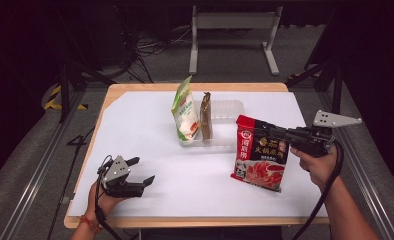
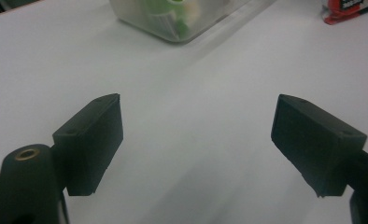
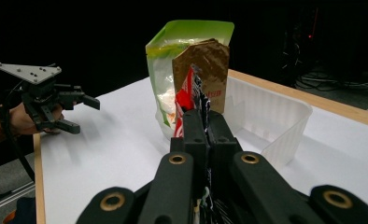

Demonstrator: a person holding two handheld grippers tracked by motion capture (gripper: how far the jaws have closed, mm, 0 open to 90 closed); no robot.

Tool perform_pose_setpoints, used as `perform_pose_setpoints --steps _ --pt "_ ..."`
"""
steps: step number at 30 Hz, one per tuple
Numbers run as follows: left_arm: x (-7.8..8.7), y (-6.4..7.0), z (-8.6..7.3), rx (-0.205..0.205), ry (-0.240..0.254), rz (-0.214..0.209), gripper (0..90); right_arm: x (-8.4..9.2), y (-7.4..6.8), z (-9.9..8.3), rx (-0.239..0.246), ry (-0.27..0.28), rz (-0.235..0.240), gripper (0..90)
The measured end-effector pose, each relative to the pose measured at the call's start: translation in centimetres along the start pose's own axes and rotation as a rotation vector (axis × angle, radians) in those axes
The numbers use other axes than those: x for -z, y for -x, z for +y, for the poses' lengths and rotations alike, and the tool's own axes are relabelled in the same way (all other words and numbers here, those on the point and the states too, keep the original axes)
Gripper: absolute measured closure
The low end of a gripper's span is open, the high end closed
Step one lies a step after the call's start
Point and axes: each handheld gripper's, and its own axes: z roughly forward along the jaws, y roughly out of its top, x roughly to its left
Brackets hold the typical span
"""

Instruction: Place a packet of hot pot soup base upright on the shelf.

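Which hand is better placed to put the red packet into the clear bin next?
Right. The right gripper already pinches the red packet beside the clear bin; the left gripper sits open and empty near the table's front edge.

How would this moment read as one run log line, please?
right gripper: shut on red packet, lifted | left gripper: open, idle | clear bin: green pouch, brown pouch upright

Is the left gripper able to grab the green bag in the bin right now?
Probably yes. The left gripper is open and holds nothing, and bare white table lies between it and the green bag, which stands upright at the bin's near end.
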Motion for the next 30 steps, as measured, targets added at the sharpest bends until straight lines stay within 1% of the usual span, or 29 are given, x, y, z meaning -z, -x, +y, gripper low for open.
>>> perform_pose_setpoints --steps 2,3,5,6,8,9,10,11,12,14,15,17,18,19,20,23,25,27,28,30 --pt "0.1 0.0 0.0 -0.005 0.002 0.005 17.5 0.2 -0.2 0.3 0.007 0.008 -0.023 89.1" --pt "0.1 -0.1 0.0 -0.007 0.002 0.003 17.5 0.3 -0.2 0.5 0.008 0.009 -0.026 89.1" --pt "0.0 -0.1 0.0 0.0 0.005 0.002 17.5 0.4 -0.2 0.7 0.011 0.021 -0.048 89.2" --pt "0.1 -0.1 0.1 -0.007 0.004 0.003 17.5 0.5 -0.2 0.8 0.009 0.025 -0.045 89.1" --pt "0.1 -0.1 0.1 -0.009 0.004 0.003 17.5 0.7 -0.3 1.1 0.015 0.037 -0.064 89.1" --pt "0.1 -0.1 0.1 -0.009 0.004 0.003 17.5 0.7 -0.3 1.1 0.015 0.037 -0.064 89.1" --pt "0.0 -0.1 0.0 -0.005 0.004 0.005 17.5 0.8 -0.3 1.1 0.015 0.041 -0.063 89.1" --pt "0.1 -0.1 0.0 -0.004 0.002 0.007 17.5 1.1 -0.3 1.3 0.014 0.061 -0.079 89.2" --pt "0.1 -0.1 0.0 0.0 0.008 0.005 17.5 1.1 -0.3 1.3 0.014 0.061 -0.079 89.2" --pt "0.2 -0.1 0.1 0.007 0.014 -0.003 17.7 1.3 -0.2 1.5 0.006 0.079 -0.097 89.2" --pt "0.2 -0.1 0.1 0.004 0.017 -0.003 17.8 1.3 -0.1 1.6 0.003 0.084 -0.089 89.2" --pt "0.2 -0.1 0.1 0.003 0.014 -0.004 18.1 1.2 -0.2 1.8 0.001 0.093 -0.105 89.2" --pt "0.2 -0.1 0.1 0.004 0.013 -0.002 18.0 1.2 -0.2 2.0 0.002 0.098 -0.106 89.2" --pt "0.2 0.0 0.0 0.012 0.016 -0.01 18.0 1.1 -0.2 2.1 -0.001 0.102 -0.098 89.1" --pt "0.3 0.0 0.0 0.015 0.017 -0.013 17.9 0.9 -0.3 2.3 0.002 0.108 -0.106 89.1" --pt "0.2 0.1 0.1 -0.003 0.01 -0.003 17.2 0.6 -0.6 2.7 0.002 0.114 -0.114 89.1" --pt "0.2 0.1 0.1 -0.007 0.008 0.001 17.2 0.2 -0.8 3.1 0.001 0.111 -0.113 89.1" --pt "0.2 0.1 0.1 -0.008 0.005 0.005 17.2 -0.3 -1.1 3.5 0.007 0.112 -0.127 89.1" --pt "0.2 0.1 0.1 -0.014 0.003 0.007 17.2 -0.5 -1.1 3.7 0.003 0.115 -0.117 89.1" --pt "0.1 0.1 0.1 -0.015 0.002 0.004 17.2 -0.9 -1.2 3.9 0.003 0.12 -0.123 89.1"
